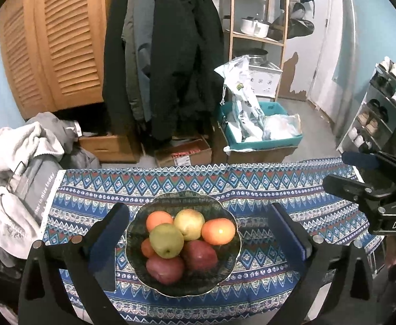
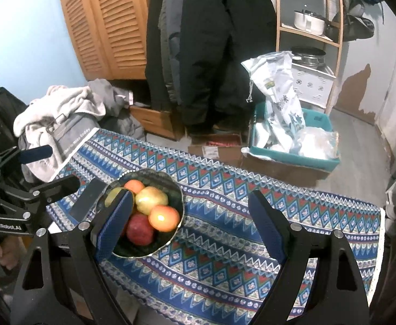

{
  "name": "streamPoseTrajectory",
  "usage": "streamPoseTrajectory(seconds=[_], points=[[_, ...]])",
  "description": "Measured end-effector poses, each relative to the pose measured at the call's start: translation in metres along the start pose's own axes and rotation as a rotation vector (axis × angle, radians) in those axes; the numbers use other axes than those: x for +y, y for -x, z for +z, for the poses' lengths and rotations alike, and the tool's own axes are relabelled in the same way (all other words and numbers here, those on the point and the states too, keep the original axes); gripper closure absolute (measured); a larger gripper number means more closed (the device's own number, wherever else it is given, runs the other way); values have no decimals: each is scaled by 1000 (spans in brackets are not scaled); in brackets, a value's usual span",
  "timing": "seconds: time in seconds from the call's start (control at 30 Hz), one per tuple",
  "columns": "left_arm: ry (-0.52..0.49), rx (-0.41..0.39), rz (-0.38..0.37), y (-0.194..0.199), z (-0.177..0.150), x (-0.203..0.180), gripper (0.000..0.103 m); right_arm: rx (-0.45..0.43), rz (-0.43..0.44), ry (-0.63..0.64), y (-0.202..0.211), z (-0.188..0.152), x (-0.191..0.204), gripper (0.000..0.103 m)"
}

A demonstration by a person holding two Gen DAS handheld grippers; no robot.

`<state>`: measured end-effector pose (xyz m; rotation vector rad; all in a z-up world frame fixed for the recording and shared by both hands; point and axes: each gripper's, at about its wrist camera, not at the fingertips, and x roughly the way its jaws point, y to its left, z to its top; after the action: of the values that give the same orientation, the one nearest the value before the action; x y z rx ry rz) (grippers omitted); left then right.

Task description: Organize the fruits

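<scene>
**Blue-patterned cloth, one full bowl**

Blue zigzag tablecloth [image 1: 265, 189] is spreading across the table, with coats [image 1: 165, 54] hanging behind it and a teal crate [image 1: 263, 135] of bags sitting on the floor. My left gripper [image 1: 206, 233] is hanging wide open around the glass bowl [image 1: 225, 270], touching nothing. My right gripper [image 2: 192, 222] is gaping empty over bare cloth just beside it. Oranges, red apples and a green apple [image 1: 166, 241] are lying piled inside.

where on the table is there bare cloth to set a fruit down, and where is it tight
The widest free patch is the patterned tablecloth right of the bowl, running to the table's right edge; the right gripper hangs open over it. A narrower strip lies between the bowl and the far edge. It is crowded left of the bowl, by the clothes pile, and inside the bowl, where the fruit is heaped.
</scene>
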<state>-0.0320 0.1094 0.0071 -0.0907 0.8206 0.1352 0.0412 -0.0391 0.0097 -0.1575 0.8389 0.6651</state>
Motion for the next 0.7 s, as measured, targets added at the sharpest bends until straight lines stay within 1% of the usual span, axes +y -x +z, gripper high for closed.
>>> streamPoseTrajectory(seconds=[0.37, 0.7], points=[[-8, 5, 49, 0, -1, -2, 1, 2, -8, 0, 0, -2, -4, 17], [-4, 22, 73, -3, -1, -1, 1, 2, -14, 4, 0, -2, -4, 17]])
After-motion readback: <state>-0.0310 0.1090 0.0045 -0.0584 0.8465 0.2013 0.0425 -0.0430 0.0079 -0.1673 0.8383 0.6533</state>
